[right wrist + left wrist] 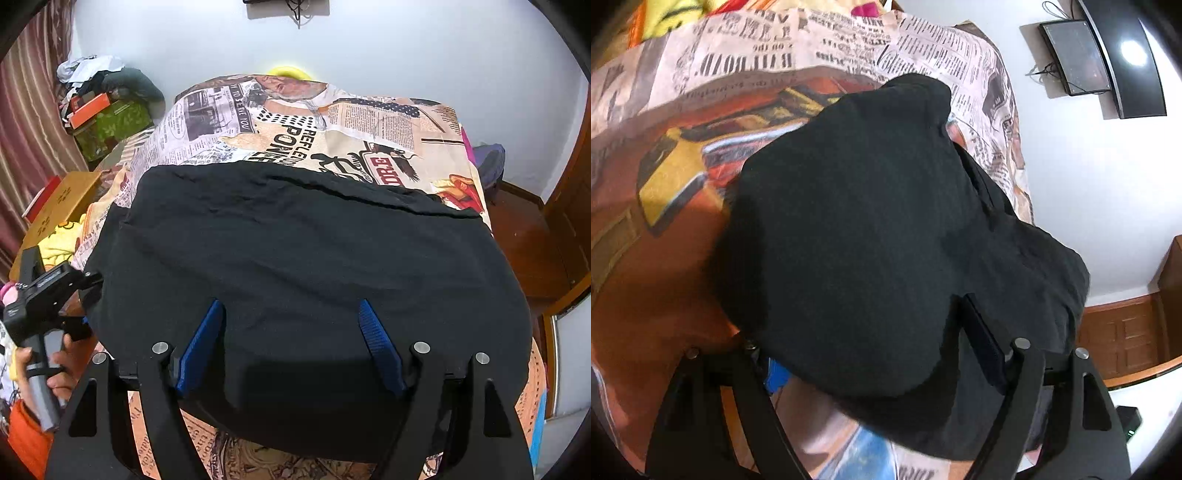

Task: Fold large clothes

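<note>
A large black garment lies spread across the bed's newspaper-print sheet. My right gripper hovers over its near part; the blue pads stand wide apart with nothing pinched between them. In the left wrist view the garment bulges between the jaws of my left gripper and hides the tip of one finger. Those jaws are spread wide and the cloth lies loose between them. In the right wrist view the left gripper meets the garment's left edge, held by a hand.
A heap of clothes and boxes sits left of the bed, with a cardboard box and a curtain nearby. A dark screen hangs on the white wall. Wooden doors stand to the right.
</note>
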